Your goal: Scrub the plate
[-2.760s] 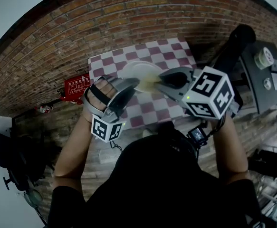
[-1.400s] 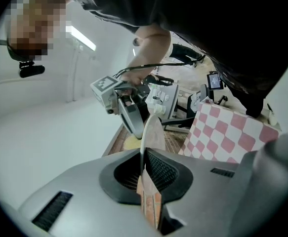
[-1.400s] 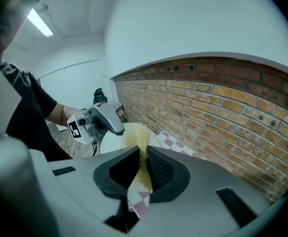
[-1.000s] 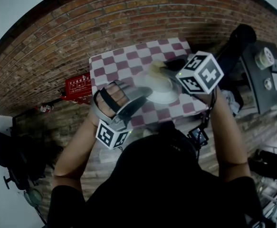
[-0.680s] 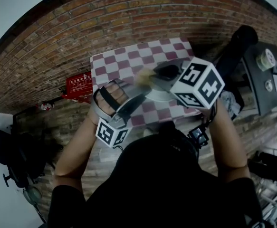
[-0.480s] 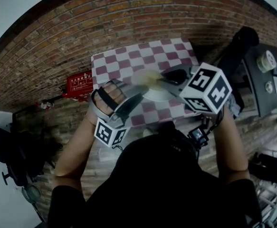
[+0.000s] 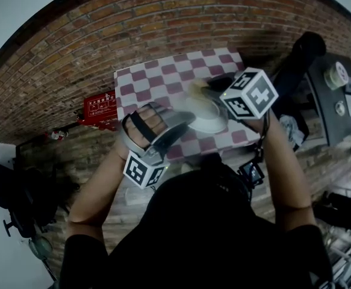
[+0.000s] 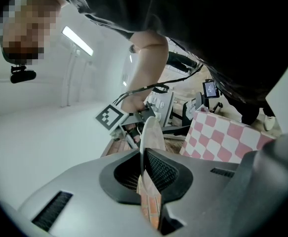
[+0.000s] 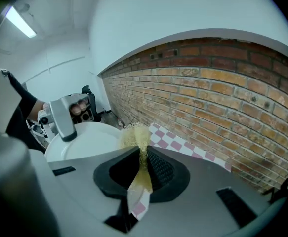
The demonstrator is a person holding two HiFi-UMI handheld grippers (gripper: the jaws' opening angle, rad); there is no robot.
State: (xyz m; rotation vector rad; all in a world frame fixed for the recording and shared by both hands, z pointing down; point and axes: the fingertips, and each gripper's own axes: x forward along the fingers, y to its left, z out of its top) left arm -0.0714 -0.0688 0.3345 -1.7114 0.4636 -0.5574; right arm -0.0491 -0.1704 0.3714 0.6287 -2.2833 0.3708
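A white plate [image 7: 210, 120] is held above the checkered table [image 7: 154, 80]. My left gripper [image 7: 185, 118] is shut on its near left rim. In the left gripper view the plate [image 8: 152, 130] stands edge-on between the pads of the left gripper [image 8: 144, 154]. My right gripper [image 7: 210, 90] is shut on a yellow mesh scrubber [image 7: 197, 88] at the plate's far edge. In the right gripper view the scrubber [image 9: 136, 136] sticks out of the right gripper [image 9: 143, 157] and reaches the rim of the plate [image 9: 87, 141], while the left gripper [image 9: 63, 116] clamps the far side.
The small table with the red and white checkered cloth stands against a brick wall [image 7: 163, 23]. A red box [image 7: 98, 109] lies to the left of it. Grey equipment [image 7: 338, 83] and a dark stand [image 7: 298, 56] are at the right.
The right gripper has swept the scrubber toward me across the plate and back to its far edge. The left gripper keeps its hold, and the plate has barely shifted.
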